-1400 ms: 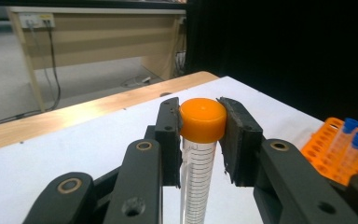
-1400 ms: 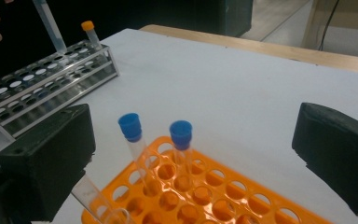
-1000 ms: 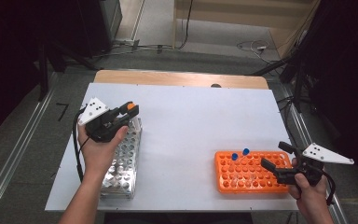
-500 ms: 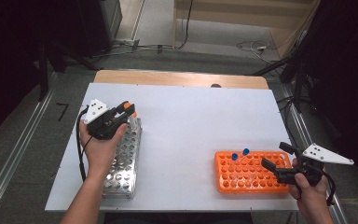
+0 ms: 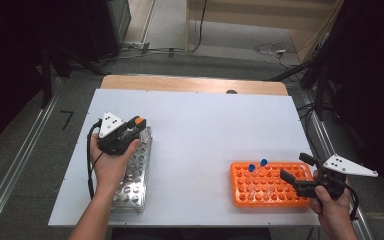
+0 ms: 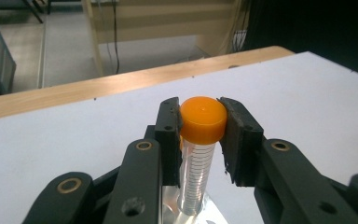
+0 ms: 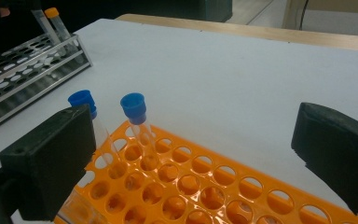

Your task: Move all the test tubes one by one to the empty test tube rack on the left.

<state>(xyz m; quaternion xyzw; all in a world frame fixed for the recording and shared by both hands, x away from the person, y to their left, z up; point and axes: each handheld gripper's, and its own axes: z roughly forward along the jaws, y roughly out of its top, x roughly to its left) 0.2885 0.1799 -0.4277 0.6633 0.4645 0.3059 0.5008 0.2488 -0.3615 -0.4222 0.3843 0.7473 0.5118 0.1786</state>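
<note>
At the bench's [image 5: 195,125] left, the left tool [image 5: 130,131] is clamped on an orange-capped tube [image 6: 198,140] over the far end of the metal rack [image 5: 136,175]. The left gripper view shows both pads pressed on the cap and the tube's foot meeting the rack; from the high view the tube is little more than an orange dot under the hand [image 5: 111,162], which hides part of the rack. At right, the right tool [image 5: 294,170], jaws wide apart and holding nothing, hangs over the orange rack [image 5: 265,186]. The right gripper view shows two blue-capped tubes [image 7: 137,126] standing in it, with the rack's near holes cut off.
</note>
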